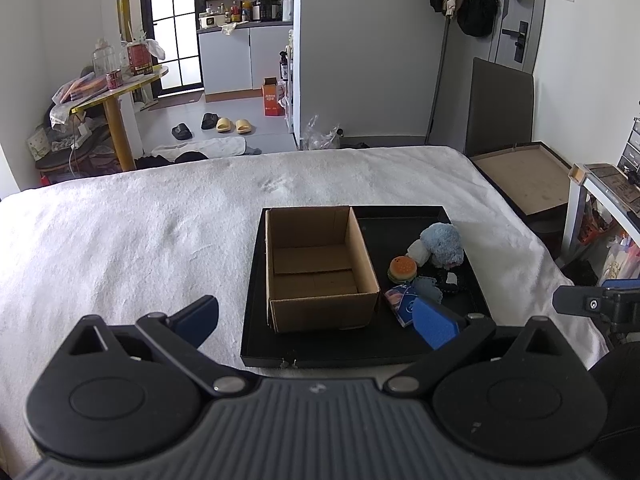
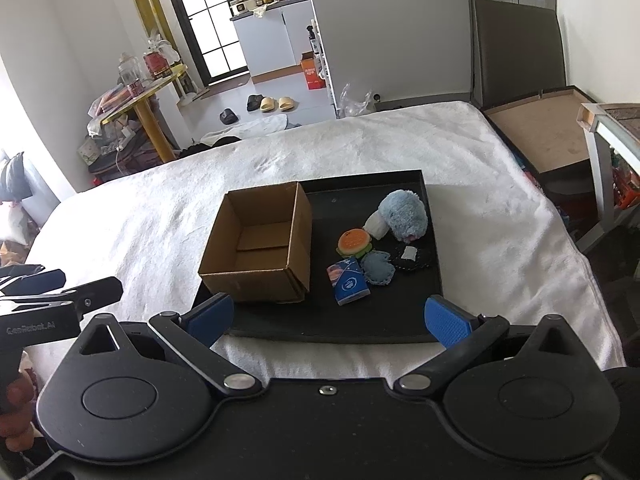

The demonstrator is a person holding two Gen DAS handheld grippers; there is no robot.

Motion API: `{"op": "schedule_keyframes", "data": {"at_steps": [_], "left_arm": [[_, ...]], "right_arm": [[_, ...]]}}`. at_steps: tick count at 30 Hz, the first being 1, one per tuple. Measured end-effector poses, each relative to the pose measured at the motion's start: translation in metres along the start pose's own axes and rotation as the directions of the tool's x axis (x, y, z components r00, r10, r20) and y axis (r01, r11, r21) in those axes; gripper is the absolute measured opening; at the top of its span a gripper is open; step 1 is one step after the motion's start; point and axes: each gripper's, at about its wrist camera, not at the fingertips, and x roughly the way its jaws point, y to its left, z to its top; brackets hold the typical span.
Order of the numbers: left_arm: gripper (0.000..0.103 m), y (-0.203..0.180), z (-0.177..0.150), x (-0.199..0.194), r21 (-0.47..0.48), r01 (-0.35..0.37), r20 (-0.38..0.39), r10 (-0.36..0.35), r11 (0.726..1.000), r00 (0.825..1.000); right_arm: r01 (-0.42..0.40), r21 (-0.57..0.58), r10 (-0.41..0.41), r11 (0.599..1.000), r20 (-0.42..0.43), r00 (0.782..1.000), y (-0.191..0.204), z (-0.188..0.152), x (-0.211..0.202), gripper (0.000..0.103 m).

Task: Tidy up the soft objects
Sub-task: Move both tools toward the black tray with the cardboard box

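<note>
Left claw: we see our left claw [image 1: 316, 320] spread wide and holding nothing, hovering over the tray's near edge.
Right claw: our right claw [image 2: 328, 316] is also spread apart with nothing between its blue pads [image 2: 446, 322], just short of the tray.
Tray: one black tray [image 2: 434, 240] lies on the bed's white blanket [image 2: 140, 208], with a raised rim on all sides.
Box: one open cardboard box [image 2: 256, 276] fills the tray's left half, its left wall close to the rim.
Soft objects: we count six, all in the tray's right half beside the box: one fluffy blue plush [image 2: 404, 214], one white piece [image 2: 376, 224] touching it, one burger toy [image 2: 354, 242], one blue denim pad [image 2: 378, 268], one dark pad with a white tag [image 2: 412, 258], one blue packet [image 2: 348, 280].
Open room: bare tray floor between packet and near rim; wide blanket left of the tray.
</note>
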Motion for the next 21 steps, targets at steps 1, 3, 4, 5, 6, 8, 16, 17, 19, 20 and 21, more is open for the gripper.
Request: {"op": "schedule_keyframes", "data": {"at_steps": [1, 3, 4, 5, 6, 8, 16, 17, 19, 20, 21], "left_arm": [[0.102, -0.0001, 0.0002, -0.0005, 0.001, -0.001, 0.001, 0.001, 1.000, 1.000], [0.102, -0.0001, 0.0002, -0.0009, -0.002, 0.000, 0.000, 0.000, 1.000, 1.000], [0.102, -0.0004, 0.0001, -0.0011, -0.002, 0.000, -0.001, 0.000, 1.000, 1.000], [0.102, -0.0005, 0.0002, -0.0011, -0.001, 0.000, -0.002, 0.000, 1.000, 1.000], [0.102, -0.0005, 0.0001, -0.0009, -0.001, 0.001, -0.003, -0.001, 1.000, 1.000], [0.102, -0.0009, 0.0004, -0.0012, 0.003, 0.001, -0.004, -0.001, 1.000, 1.000], [0.102, -0.0013, 0.0002, -0.0012, 0.003, 0.000, -0.004, 0.000, 1.000, 1.000], [0.102, -0.0014, 0.0003, -0.0014, 0.003, 0.000, -0.004, 0.000, 1.000, 1.000], [0.102, -0.0013, 0.0003, -0.0017, 0.002, -0.002, -0.004, 0.002, 1.000, 1.000], [0.102, -0.0013, 0.0005, -0.0022, 0.003, -0.001, -0.003, 0.001, 1.000, 1.000], [0.102, -0.0010, 0.0005, -0.0026, 0.004, 0.000, -0.002, 0.000, 1.000, 1.000]], "right_arm": [[0.002, 0.000, -0.002, 1.000, 0.001, 1.000, -0.0001, 0.0002, -0.0004, 0.103], [0.003, 0.003, -0.003, 1.000, 0.001, 1.000, -0.0018, 0.0001, -0.0005, 0.103], [0.004, 0.001, -0.004, 1.000, 0.001, 1.000, -0.0013, -0.0008, -0.0002, 0.103], [0.006, 0.001, -0.006, 1.000, 0.000, 1.000, -0.0011, -0.0012, 0.0000, 0.103], [0.006, 0.001, -0.006, 1.000, -0.001, 1.000, -0.0019, -0.0011, -0.0001, 0.103], [0.009, 0.000, -0.009, 1.000, -0.003, 1.000, -0.0016, -0.0012, -0.0002, 0.103], [0.022, -0.003, -0.022, 1.000, -0.003, 1.000, 0.0005, -0.0029, -0.0009, 0.103], [0.023, -0.004, -0.023, 1.000, -0.003, 1.000, 0.0008, -0.0035, -0.0010, 0.103], [0.023, -0.006, -0.023, 1.000, -0.006, 1.000, 0.0017, -0.0039, -0.0006, 0.103], [0.022, -0.008, -0.022, 1.000, -0.007, 1.000, 0.0016, -0.0045, -0.0003, 0.103], [0.023, -0.011, -0.023, 1.000, -0.008, 1.000, 0.0024, -0.0046, -0.0003, 0.103]]}}
